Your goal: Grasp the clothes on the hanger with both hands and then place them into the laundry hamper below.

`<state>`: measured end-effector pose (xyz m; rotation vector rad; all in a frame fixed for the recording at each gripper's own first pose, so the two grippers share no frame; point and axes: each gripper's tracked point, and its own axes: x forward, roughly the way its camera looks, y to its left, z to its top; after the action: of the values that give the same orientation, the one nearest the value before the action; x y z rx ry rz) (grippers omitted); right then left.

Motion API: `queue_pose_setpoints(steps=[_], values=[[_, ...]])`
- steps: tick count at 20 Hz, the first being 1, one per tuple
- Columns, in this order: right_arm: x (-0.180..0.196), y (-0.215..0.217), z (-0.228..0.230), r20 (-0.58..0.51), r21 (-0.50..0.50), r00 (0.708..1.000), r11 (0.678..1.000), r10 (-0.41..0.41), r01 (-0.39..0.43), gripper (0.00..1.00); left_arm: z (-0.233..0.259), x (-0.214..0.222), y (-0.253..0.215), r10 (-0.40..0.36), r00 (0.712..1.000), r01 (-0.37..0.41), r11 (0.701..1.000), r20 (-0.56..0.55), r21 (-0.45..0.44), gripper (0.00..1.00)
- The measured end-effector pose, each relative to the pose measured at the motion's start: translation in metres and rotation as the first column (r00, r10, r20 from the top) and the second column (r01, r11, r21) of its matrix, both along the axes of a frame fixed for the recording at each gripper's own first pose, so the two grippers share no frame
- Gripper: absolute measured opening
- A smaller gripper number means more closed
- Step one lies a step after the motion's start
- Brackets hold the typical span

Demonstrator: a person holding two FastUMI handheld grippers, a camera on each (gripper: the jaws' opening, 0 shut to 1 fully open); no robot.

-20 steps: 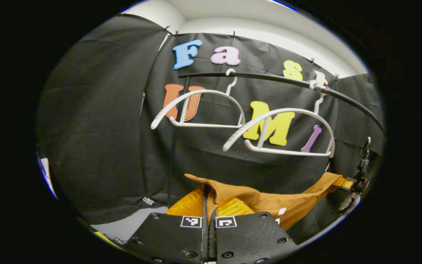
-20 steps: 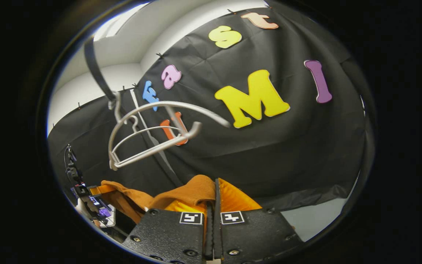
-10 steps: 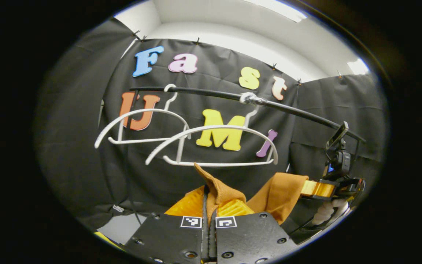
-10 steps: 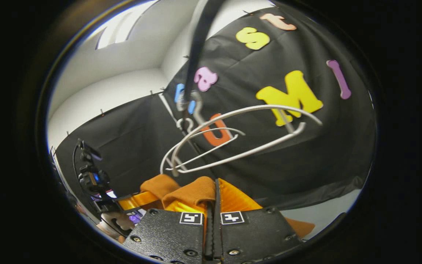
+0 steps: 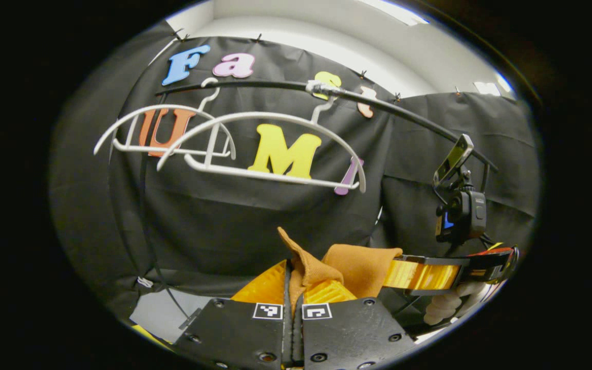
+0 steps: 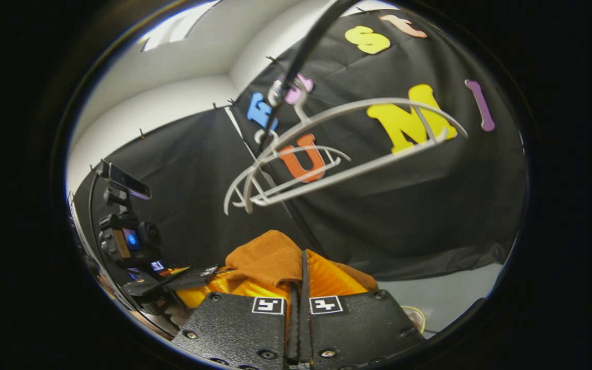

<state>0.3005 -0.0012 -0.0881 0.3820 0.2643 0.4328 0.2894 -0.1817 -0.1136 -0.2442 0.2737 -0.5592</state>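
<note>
Both hand-held grippers, left and right, pinch soft brown cloth below curved white hangers.

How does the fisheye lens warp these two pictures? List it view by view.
Left gripper view: the black rail bows into an arc, and the white hangers curve with it. Right gripper view: the hangers tilt and stretch, and the rail leans steeply. Both views stay sharp on the brown garment.

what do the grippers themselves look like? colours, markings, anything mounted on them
Left gripper and right gripper: ribbed translucent orange fingers on black textured plates with screws, each plate bearing a small square black-and-white marker. Seen from the left gripper view, the right one carries a black camera, a tilted phone-like device and cables.
</note>
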Motion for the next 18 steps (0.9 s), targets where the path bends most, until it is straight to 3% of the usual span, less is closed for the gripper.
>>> queue_pose_setpoints(steps=[5, 8, 9, 10, 14, 16, 18], values=[[-0.002, -0.011, -0.105, -0.199, -0.065, 0.979, 0.997, -0.053, 0.041, 0.06, -0.102, -0.014, -0.006, -0.001, 0.987, 0.004, 1.000, -0.163, 0.021, 0.00], [-0.011, -0.023, -0.166, -0.301, -0.145, 0.947, 0.987, -0.108, 0.067, 0.06, -0.167, -0.034, 0.000, 0.029, 0.959, -0.024, 0.999, -0.283, 0.024, 0.00], [-0.015, -0.024, -0.186, -0.338, -0.156, 0.934, 0.986, -0.115, 0.065, 0.06, -0.189, -0.039, 0.002, 0.042, 0.946, -0.033, 0.999, -0.322, 0.035, 0.06], [-0.020, -0.025, -0.207, -0.382, -0.161, 0.916, 0.985, -0.120, 0.062, 0.06, -0.211, -0.044, 0.005, 0.058, 0.931, -0.042, 0.998, -0.360, 0.053, 0.00], [-0.052, -0.024, -0.280, -0.505, -0.218, 0.853, 0.976, -0.135, 0.025, 0.06, -0.284, -0.073, 0.013, 0.095, 0.868, -0.054, 0.994, -0.487, 0.097, 0.00], [-0.070, -0.029, -0.326, -0.590, -0.252, 0.791, 0.968, -0.162, 0.011, 0.06, -0.320, -0.091, 0.014, 0.111, 0.821, -0.043, 0.990, -0.559, 0.133, 0.00], [-0.079, -0.027, -0.349, -0.631, -0.265, 0.756, 0.964, -0.172, -0.002, 0.06, -0.337, -0.105, 0.014, 0.114, 0.791, -0.020, 0.987, -0.601, 0.161, 0.00]])
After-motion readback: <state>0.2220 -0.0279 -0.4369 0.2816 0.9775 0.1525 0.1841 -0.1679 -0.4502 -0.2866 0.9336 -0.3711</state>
